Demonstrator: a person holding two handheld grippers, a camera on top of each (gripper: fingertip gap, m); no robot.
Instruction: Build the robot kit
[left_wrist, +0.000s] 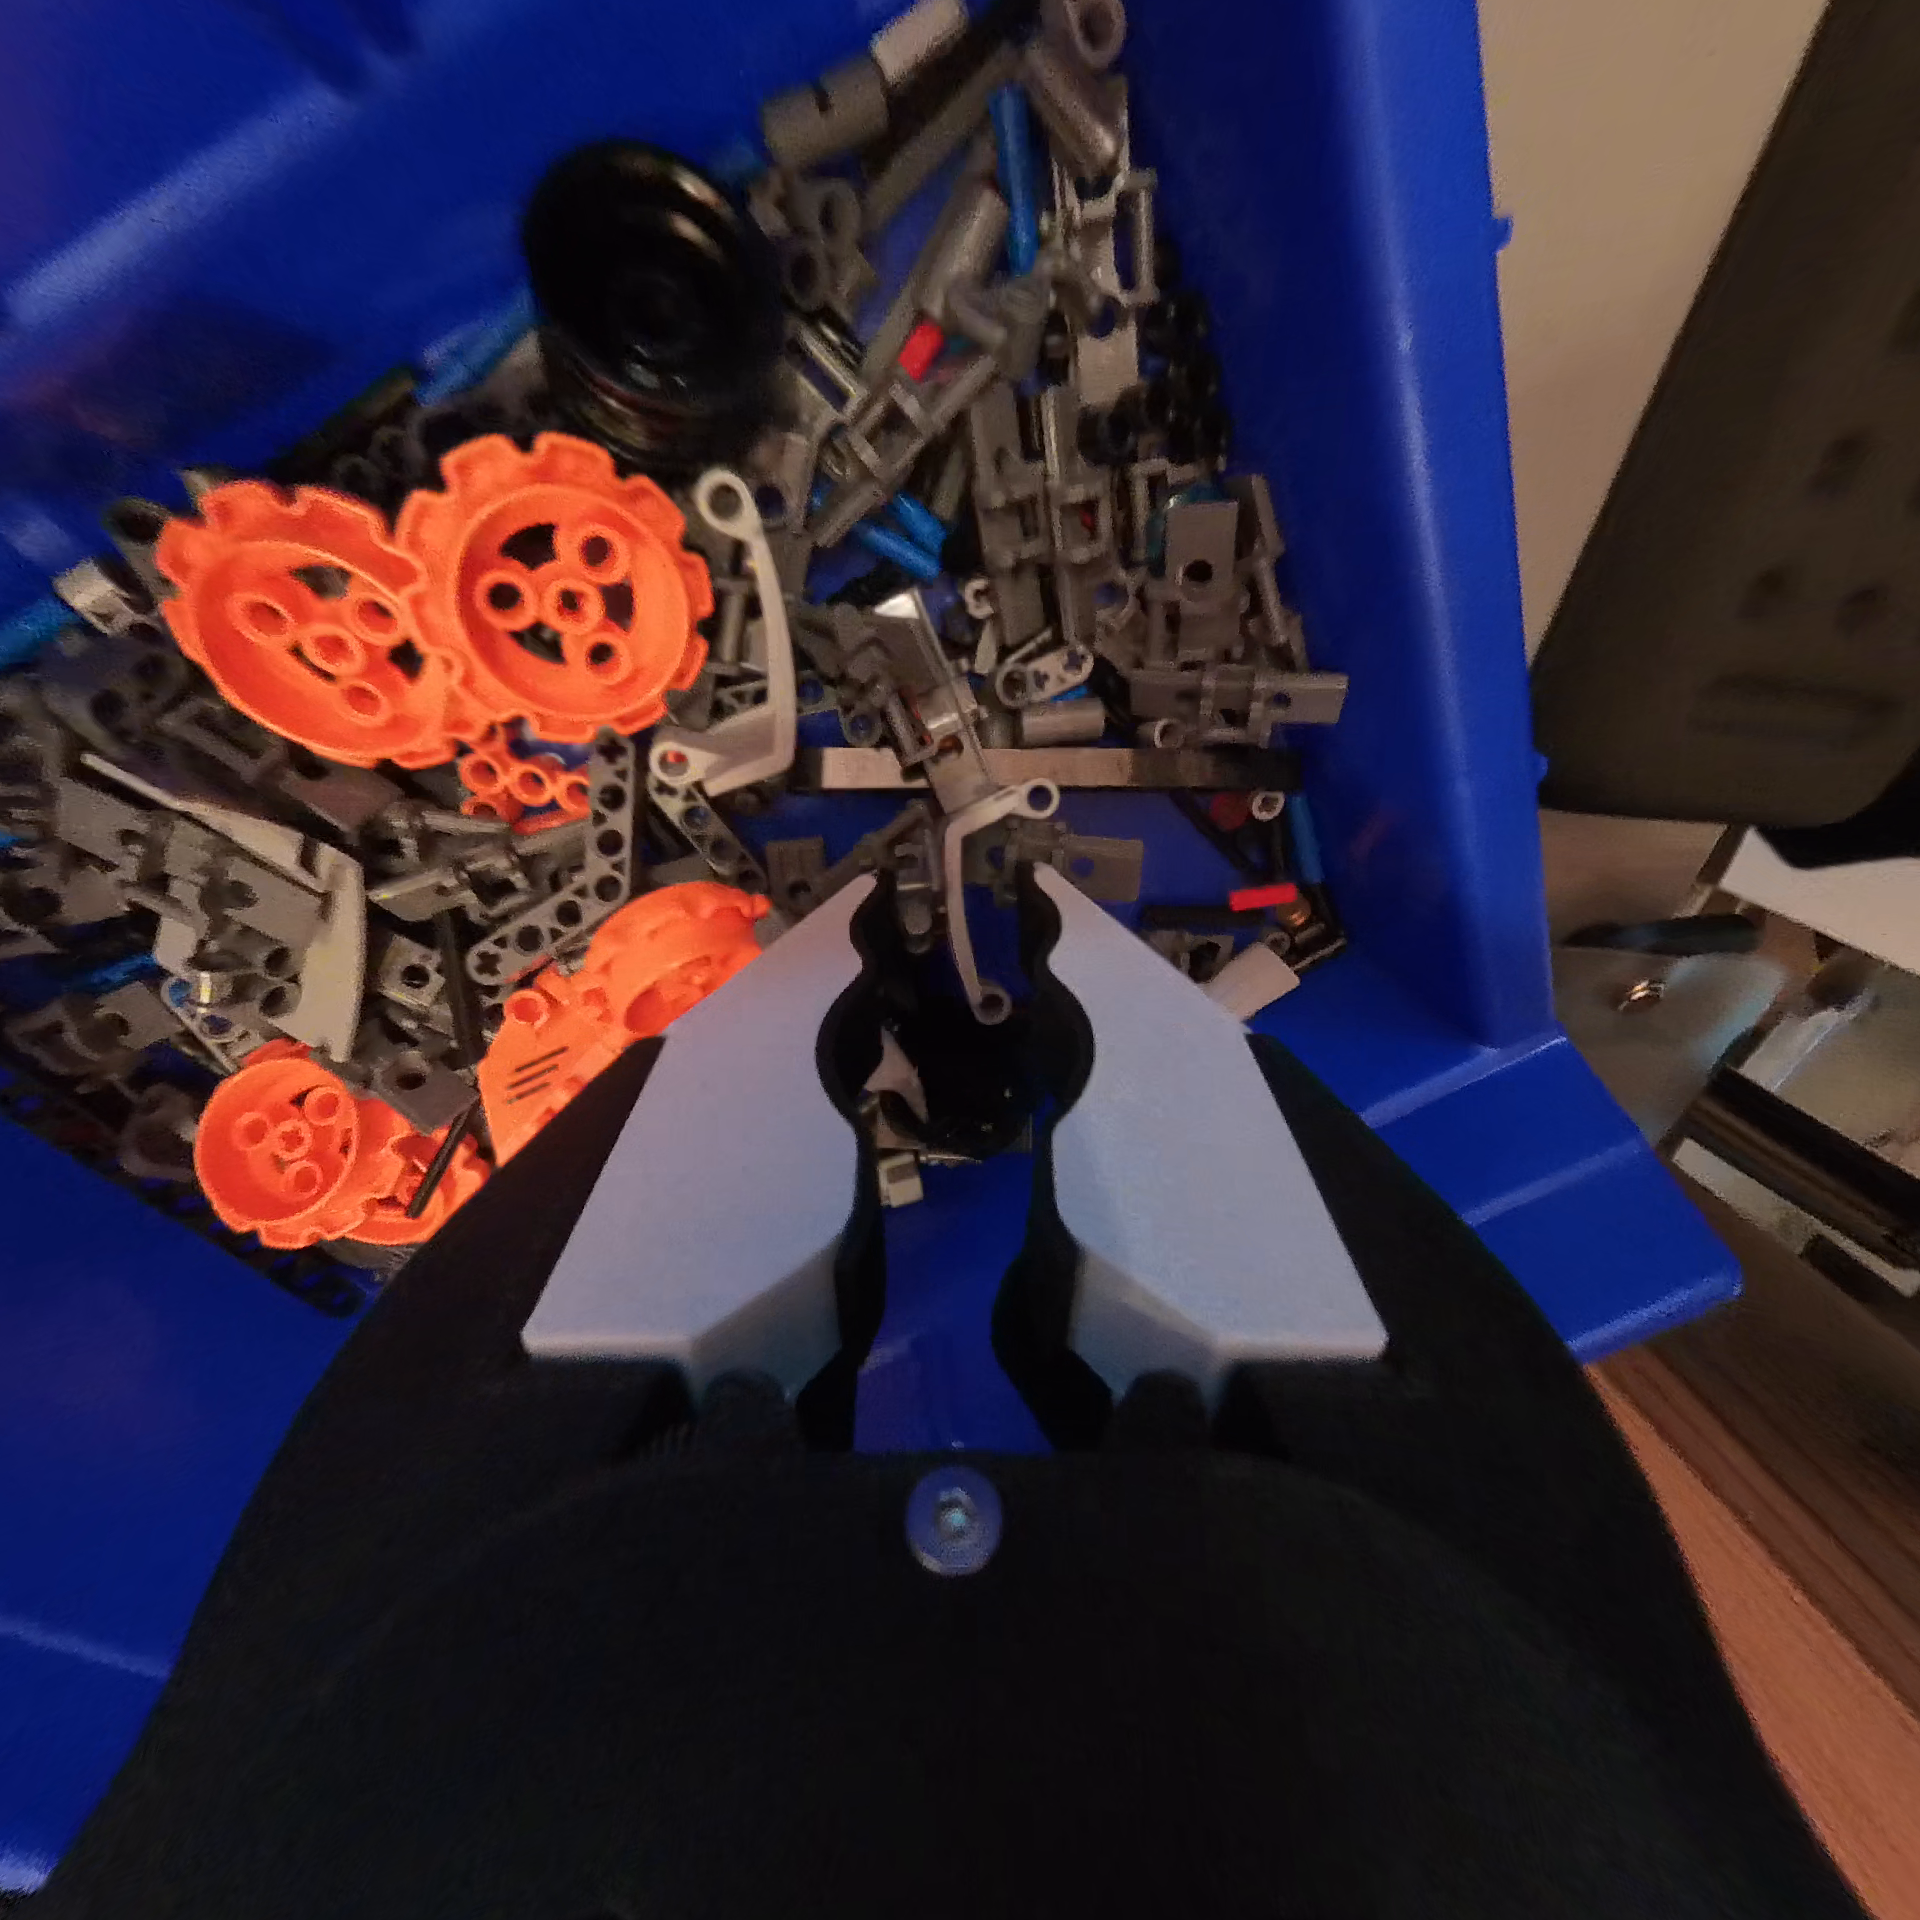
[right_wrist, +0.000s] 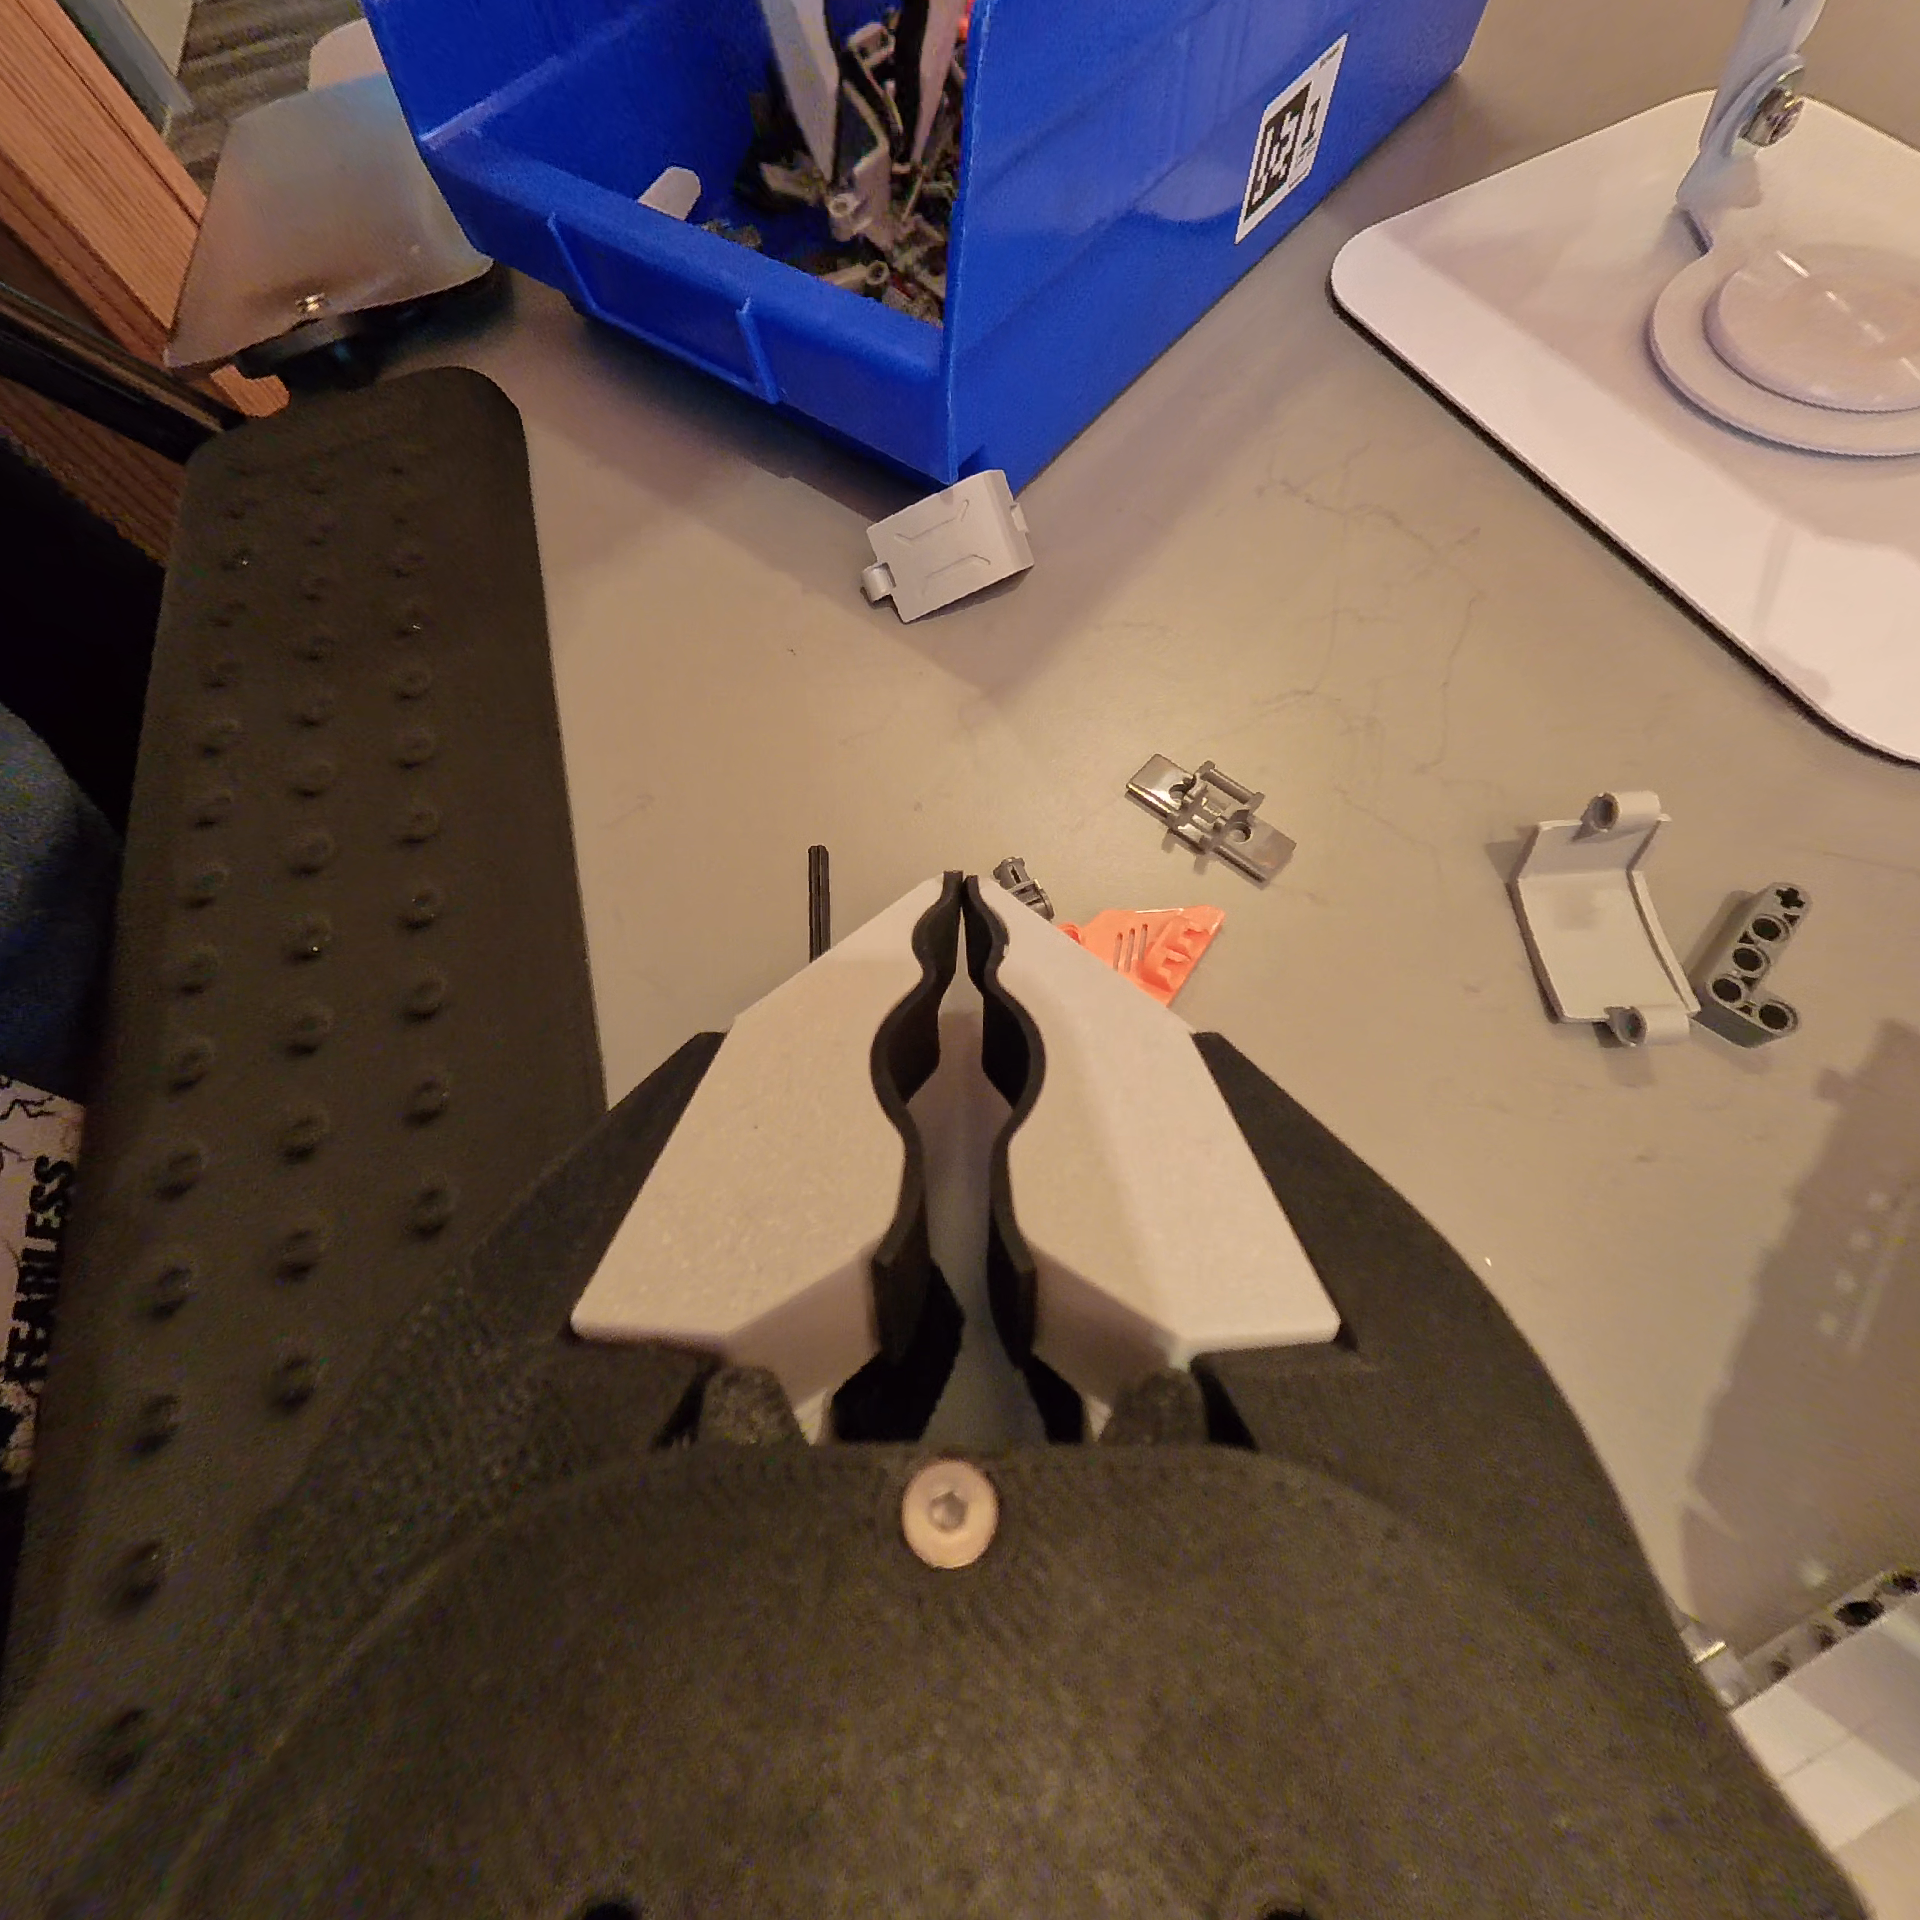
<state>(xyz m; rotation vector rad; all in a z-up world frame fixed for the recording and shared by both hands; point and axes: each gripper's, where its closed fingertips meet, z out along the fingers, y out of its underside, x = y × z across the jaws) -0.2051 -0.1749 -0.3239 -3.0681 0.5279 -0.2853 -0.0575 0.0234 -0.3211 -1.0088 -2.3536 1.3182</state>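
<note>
My left gripper (left_wrist: 956, 883) reaches into a blue bin (left_wrist: 1351, 416) full of grey, black and blue building parts. Its jaws stand a little apart, with a light grey curved piece (left_wrist: 971, 925) and small dark grey parts showing between the tips. Orange toothed wheels (left_wrist: 561, 592) lie to the left and a black wheel (left_wrist: 655, 301) farther in. My right gripper (right_wrist: 958, 881) is shut and empty, low over the grey table (right_wrist: 1299, 623). An orange panel piece (right_wrist: 1153, 951), a small grey connector (right_wrist: 1023, 881) and a thin black axle (right_wrist: 819, 899) lie beside its tips.
The bin also shows in the right wrist view (right_wrist: 1091, 260), with a grey flat panel (right_wrist: 951, 545) at its corner. A grey link piece (right_wrist: 1210, 816), a curved light grey panel (right_wrist: 1590, 925) and a dark grey beam (right_wrist: 1751, 971) lie to the right. A white base (right_wrist: 1558, 416) stands far right, a black studded pad (right_wrist: 343, 831) on the left. About 25 centimetres separates my left fingertips from my right. Between my right fingertips and the thin black axle (right_wrist: 819, 899) there is roughly 4 centimetres. Between my left fingertips and the black wheel (left_wrist: 655, 301) there is roughly 9 centimetres.
</note>
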